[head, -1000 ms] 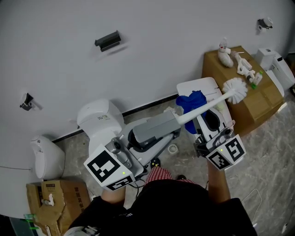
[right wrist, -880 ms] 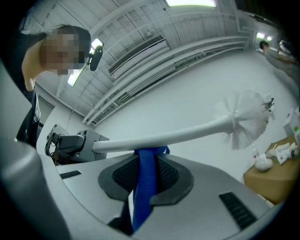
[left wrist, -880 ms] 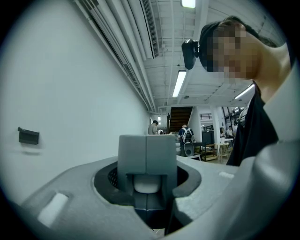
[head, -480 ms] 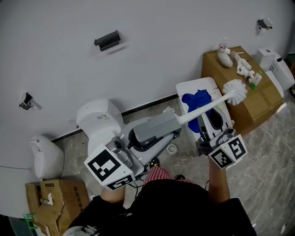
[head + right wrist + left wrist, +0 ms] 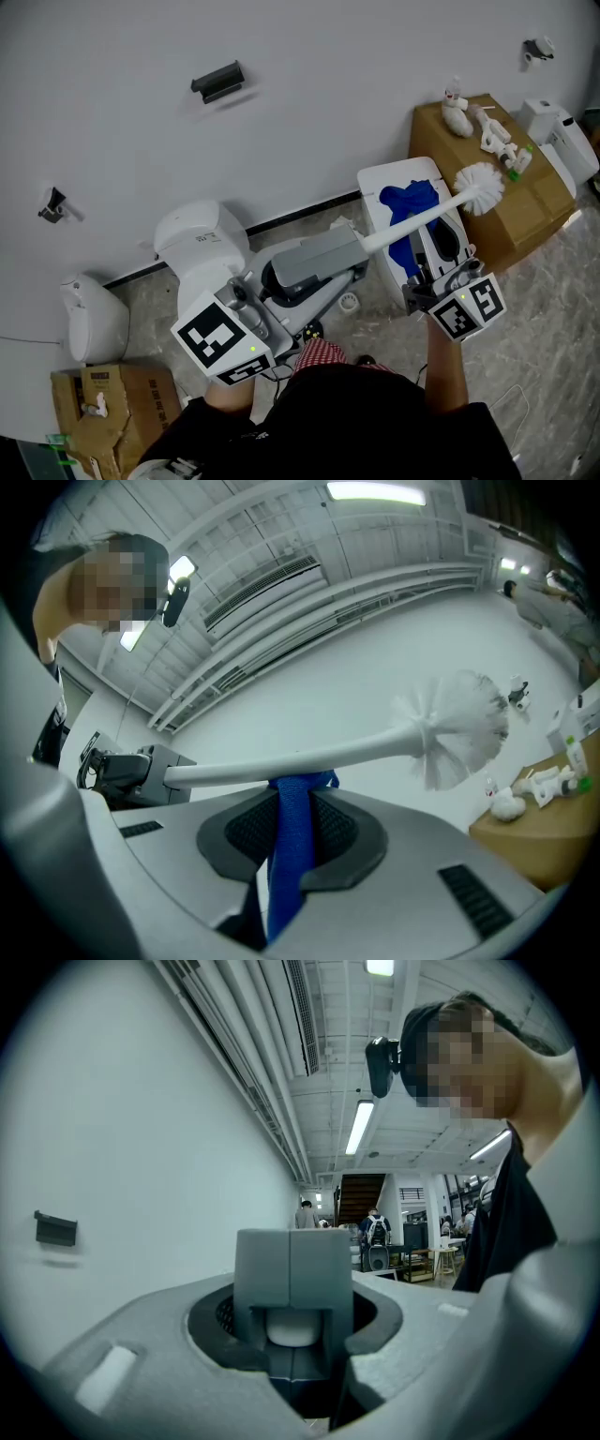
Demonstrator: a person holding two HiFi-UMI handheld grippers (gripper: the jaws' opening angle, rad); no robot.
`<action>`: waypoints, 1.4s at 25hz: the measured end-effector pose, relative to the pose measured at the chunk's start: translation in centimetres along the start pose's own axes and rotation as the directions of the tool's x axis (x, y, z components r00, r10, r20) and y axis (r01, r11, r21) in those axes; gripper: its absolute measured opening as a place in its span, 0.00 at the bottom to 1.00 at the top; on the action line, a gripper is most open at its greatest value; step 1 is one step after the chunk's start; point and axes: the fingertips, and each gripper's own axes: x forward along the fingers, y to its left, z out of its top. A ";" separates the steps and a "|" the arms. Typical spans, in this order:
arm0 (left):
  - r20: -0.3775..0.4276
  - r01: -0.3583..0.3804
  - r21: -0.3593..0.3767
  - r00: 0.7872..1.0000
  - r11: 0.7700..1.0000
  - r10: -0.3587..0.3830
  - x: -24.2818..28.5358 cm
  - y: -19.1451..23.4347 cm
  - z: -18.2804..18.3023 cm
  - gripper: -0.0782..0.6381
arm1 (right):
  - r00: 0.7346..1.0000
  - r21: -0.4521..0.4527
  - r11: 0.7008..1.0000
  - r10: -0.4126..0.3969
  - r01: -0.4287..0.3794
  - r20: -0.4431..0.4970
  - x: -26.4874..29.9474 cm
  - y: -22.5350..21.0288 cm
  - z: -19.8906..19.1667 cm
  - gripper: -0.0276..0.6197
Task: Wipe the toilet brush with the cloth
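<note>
While the one toilet brush (image 5: 427,211) is hanging nearly level in mid-air, the left gripper (image 5: 354,242) is clamping its handle end. The right gripper (image 5: 401,180) is pinching the single blue cloth (image 5: 410,199) under the brush's mid-shaft. Two grippers are working, one brush and one cloth between them. Two cardboard boxes are sitting around the brush, one (image 5: 525,211) just past its bristles and the other (image 5: 122,394) well beyond its handle end. Only the left gripper view is showing the brush's rounded white tip (image 5: 292,1330) seated between closed pads. Only the right gripper view is showing the cloth (image 5: 289,855) rising from the jaws and touching the brush's (image 5: 309,754) underside.
</note>
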 end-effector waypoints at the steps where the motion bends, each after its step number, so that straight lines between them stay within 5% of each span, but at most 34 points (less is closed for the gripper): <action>1: -0.001 0.000 0.002 1.000 1.000 0.000 0.0 0.0 0.0 0.34 | 1.000 0.003 1.000 -0.005 0.005 0.002 -0.1 -0.1 0.0 0.14; 35: 0.018 0.058 -0.018 0.998 0.998 -0.057 0.2 -1.1 0.2 0.34 | 0.983 0.033 0.985 -0.170 0.168 0.069 -3.2 -4.5 2.6 0.14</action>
